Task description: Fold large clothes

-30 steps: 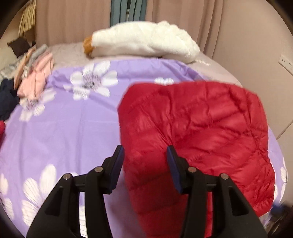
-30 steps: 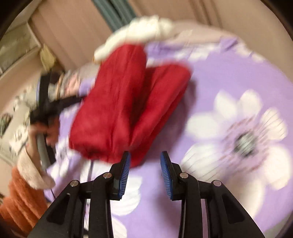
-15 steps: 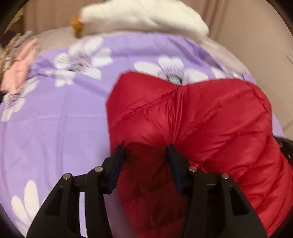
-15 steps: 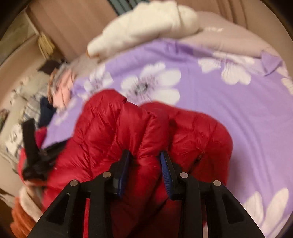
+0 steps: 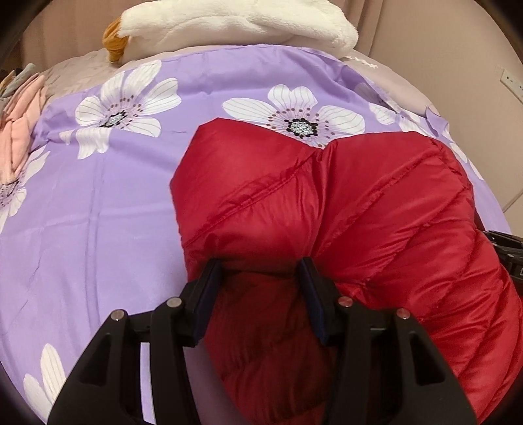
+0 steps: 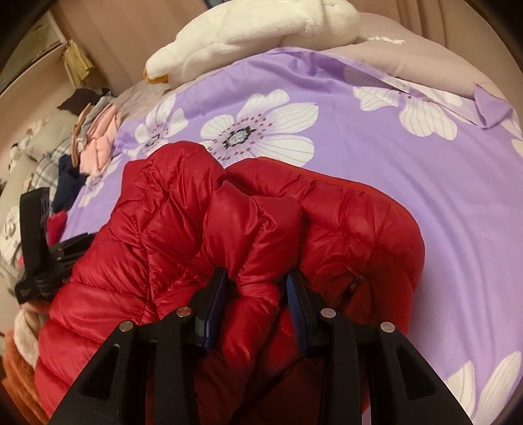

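On the bed's purple flowered sheet, toward its near edge, I see the red puffer jacket lying bunched in thick folds. My left claw grips a fold at one side of it, and my right claw pinches a puffy ridge. A white plush toy lies along the far edge.

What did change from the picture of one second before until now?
The red jacket came down onto the purple bedspread, now folded over. The left gripper and right gripper sank with it and stay clamped on its padding. The white plush toy and clothes pile stayed put.
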